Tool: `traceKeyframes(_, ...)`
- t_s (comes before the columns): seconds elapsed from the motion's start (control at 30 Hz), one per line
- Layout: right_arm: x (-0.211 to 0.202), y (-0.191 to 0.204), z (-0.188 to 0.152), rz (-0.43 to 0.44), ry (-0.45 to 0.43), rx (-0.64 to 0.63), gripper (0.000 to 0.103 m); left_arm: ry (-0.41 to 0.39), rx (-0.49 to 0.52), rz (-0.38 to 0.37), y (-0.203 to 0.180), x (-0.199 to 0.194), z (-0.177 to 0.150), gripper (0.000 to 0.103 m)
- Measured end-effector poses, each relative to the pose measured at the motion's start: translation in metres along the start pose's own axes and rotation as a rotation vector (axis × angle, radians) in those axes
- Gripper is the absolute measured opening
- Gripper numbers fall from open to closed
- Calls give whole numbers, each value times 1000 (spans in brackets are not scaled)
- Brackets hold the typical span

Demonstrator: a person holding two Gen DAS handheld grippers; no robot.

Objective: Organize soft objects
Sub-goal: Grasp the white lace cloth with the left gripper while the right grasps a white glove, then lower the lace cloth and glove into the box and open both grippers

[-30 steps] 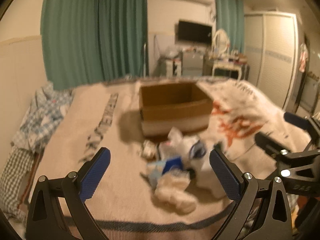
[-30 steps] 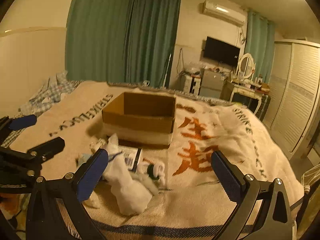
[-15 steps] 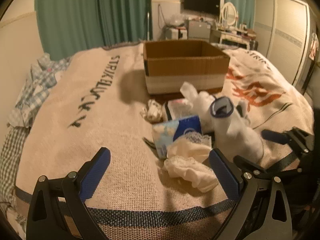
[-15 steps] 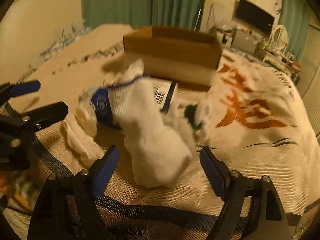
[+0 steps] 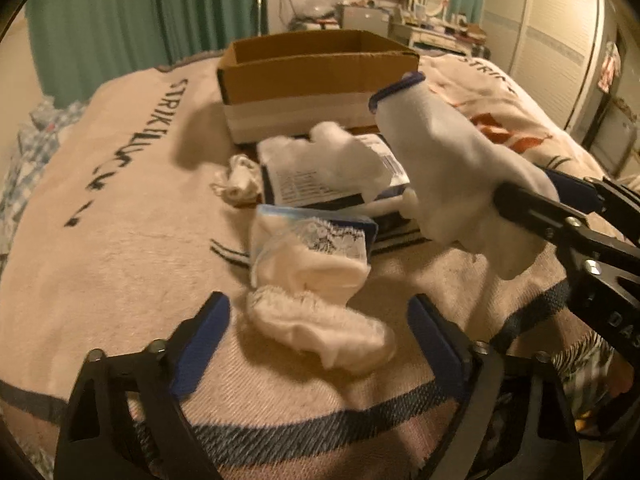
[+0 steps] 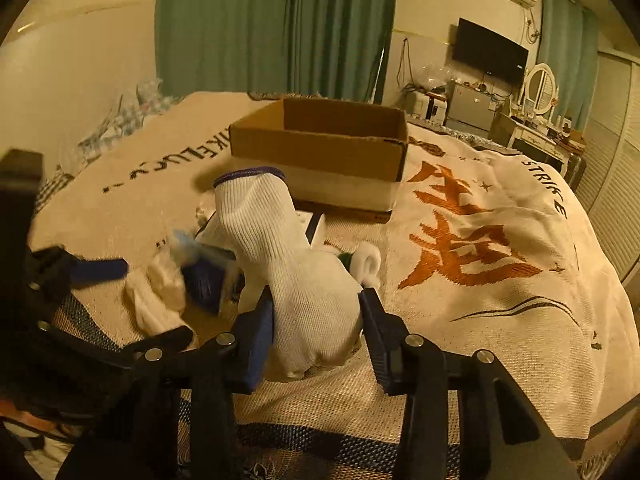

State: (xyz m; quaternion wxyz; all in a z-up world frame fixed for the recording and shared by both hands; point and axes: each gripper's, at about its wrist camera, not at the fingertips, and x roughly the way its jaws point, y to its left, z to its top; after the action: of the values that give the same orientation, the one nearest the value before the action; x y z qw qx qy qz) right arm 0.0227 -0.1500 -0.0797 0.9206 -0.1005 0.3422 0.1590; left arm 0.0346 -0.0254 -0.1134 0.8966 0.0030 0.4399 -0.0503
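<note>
Gloves and socks lie in a loose heap on the blanket (image 5: 120,240), just in front of the cardboard box (image 5: 316,76). My right gripper (image 6: 316,316) is clenched on the white knit glove (image 6: 280,248): its fingers press in on both sides of the bunched lower part, while the blue-trimmed cuff stands up and leans toward the box. From the left wrist view I see that same glove raised off the blanket at the right of the heap, with the right gripper's dark fingers closed over its lower end.

My left gripper (image 5: 320,340) is released, jaws spread wide and low over the blanket. Between its blue pads lies a fluffy white sock (image 5: 320,328), touching neither pad as far as I can tell. Just beyond it sits a plastic-wrapped white pair (image 5: 308,248) with a lace edge, and past that a flat printed packet (image 5: 320,180) with a white fuzzy piece (image 5: 340,148) draped on it. A small crumpled white item (image 5: 240,180) rests beside the packet, near the box's front wall.
</note>
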Motion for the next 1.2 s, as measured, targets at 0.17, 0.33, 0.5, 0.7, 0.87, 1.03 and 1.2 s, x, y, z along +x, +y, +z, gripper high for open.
traceKeyframes(0.17, 5, -6, 0, 13, 10, 22, 39, 64, -16, -43, 2, 17, -2, 50)
traceKeyframes(0.33, -1, -9, 1, 17, -10, 35, 39, 38, -20, -69, 6, 3, -6, 29)
traceKeyframes(0.5, -15, -8, 4, 9, -45, 36, 39, -37, -32, -43, 9, -25, -5, 22)
traceKeyframes(0.7, -33, -10, 18, 12, -96, 32, 39, -120, -19, -37, 13, -51, 16, 22)
traceKeyframes(0.87, -42, -22, 60, 24, -170, 26, 39, -196, -10, -27, 17, -65, 61, 22)
traceKeyframes(1.03, -35, -34, 116, 24, -230, 10, 39, -269, -26, -7, 30, -62, 120, 22)
traceKeyframes(1.2, -1, -48, 168, 14, -244, -2, 39, -310, -12, 1, 39, -40, 174, 22)
